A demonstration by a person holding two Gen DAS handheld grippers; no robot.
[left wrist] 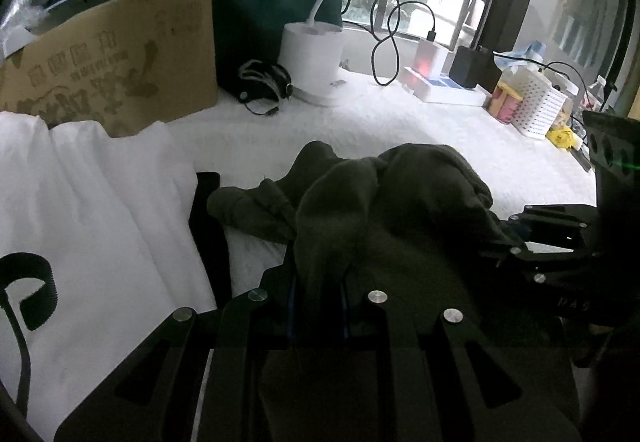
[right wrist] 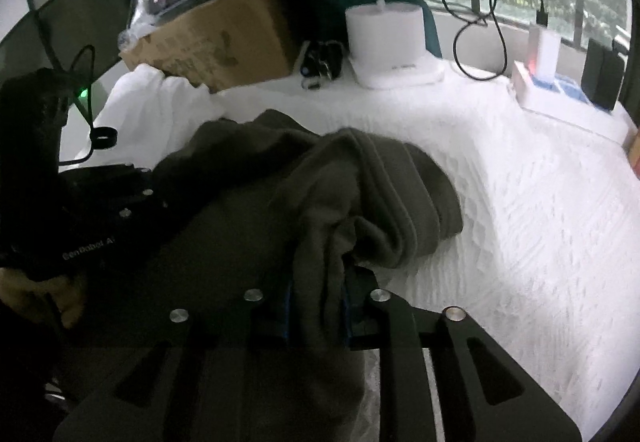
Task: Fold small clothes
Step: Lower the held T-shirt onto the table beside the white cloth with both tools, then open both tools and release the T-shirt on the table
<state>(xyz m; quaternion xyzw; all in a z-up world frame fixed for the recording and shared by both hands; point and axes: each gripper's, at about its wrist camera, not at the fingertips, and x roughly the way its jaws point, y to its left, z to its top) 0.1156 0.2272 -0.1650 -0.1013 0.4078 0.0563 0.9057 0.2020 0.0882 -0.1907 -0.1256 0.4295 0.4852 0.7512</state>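
The things are carried by a surface covered with a white textured cloth. A crumpled dark olive garment is spread over its near part. At the far edge a brown cardboard box is set, with a white folded fabric just before it. Beside the box a small coiled black cable is seen, then a white lamp base. Further right are placed a flat white box, a black block and a white perforated basket — all near the window side.
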